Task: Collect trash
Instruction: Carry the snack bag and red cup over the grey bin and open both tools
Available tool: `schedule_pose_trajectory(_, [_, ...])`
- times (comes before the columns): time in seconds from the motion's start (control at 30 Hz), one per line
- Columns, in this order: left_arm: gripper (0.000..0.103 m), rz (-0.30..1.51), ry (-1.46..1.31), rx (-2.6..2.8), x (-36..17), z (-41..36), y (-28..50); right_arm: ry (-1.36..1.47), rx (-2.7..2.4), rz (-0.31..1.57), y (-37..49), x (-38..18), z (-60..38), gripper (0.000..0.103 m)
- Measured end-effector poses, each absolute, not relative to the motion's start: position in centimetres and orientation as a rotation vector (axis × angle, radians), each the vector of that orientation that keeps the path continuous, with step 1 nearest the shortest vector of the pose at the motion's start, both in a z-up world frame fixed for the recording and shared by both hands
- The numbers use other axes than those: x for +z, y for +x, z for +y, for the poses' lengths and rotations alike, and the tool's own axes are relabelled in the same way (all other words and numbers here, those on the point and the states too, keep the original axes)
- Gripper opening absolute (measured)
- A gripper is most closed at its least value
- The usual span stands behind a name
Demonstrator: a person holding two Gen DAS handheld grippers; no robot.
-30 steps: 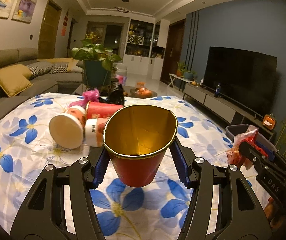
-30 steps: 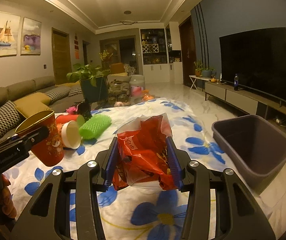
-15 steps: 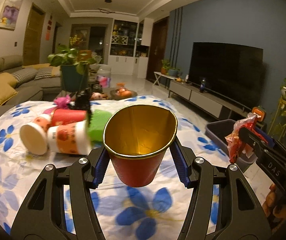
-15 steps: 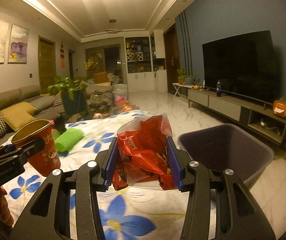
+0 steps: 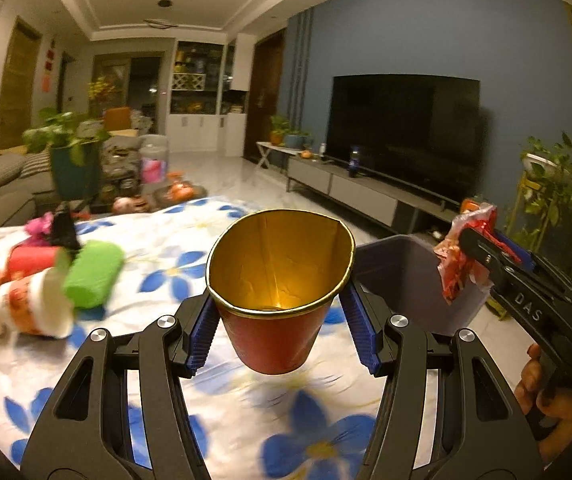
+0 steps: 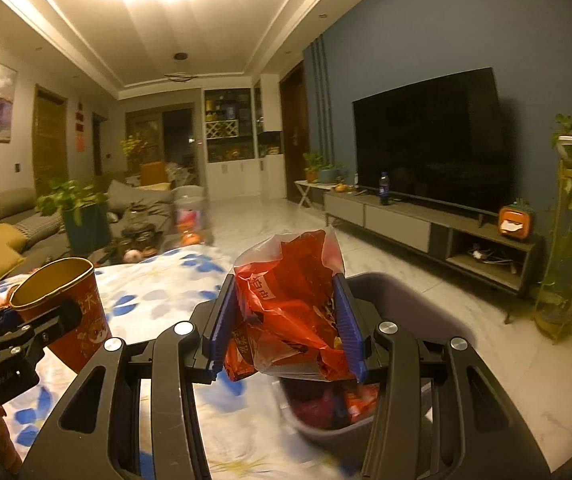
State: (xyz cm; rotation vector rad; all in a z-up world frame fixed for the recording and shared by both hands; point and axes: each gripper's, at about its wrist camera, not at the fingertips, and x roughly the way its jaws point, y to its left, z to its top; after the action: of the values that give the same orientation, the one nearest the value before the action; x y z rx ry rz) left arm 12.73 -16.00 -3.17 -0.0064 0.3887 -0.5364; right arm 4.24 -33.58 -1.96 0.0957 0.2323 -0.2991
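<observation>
My left gripper (image 5: 282,332) is shut on a red paper cup (image 5: 276,316) with a gold inside, held upright above the flowered cloth; the same cup (image 6: 74,320) shows at the left of the right wrist view. My right gripper (image 6: 286,324) is shut on a crumpled red snack bag (image 6: 286,312), held over the near rim of the grey bin (image 6: 426,312). In the left wrist view that snack bag (image 5: 466,256) hangs above the grey bin (image 5: 402,276). Red wrappers (image 6: 350,400) lie inside the bin.
On the flowered tablecloth (image 5: 174,264) at the left lie several tipped paper cups (image 5: 26,304) and a green foam roll (image 5: 92,276). A TV (image 6: 430,136) on a low cabinet (image 6: 426,232) stands to the right. A potted plant (image 5: 74,160) and sofa (image 6: 2,220) lie behind.
Both grippers swung right with their loads. The bin has come closer; the snack bag now hangs over it, and the cups on the cloth have slid to the left of view.
</observation>
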Motion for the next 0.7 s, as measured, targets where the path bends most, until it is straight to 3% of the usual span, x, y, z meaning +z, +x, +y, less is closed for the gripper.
schedule_pose_trajectory(0.7, [0.057, 0.369, 0.026, -0.734, -4.0, -29.0, 15.7, 0.123, -0.433, 0.206, 5.8, -2.5, -42.4, 0.049])
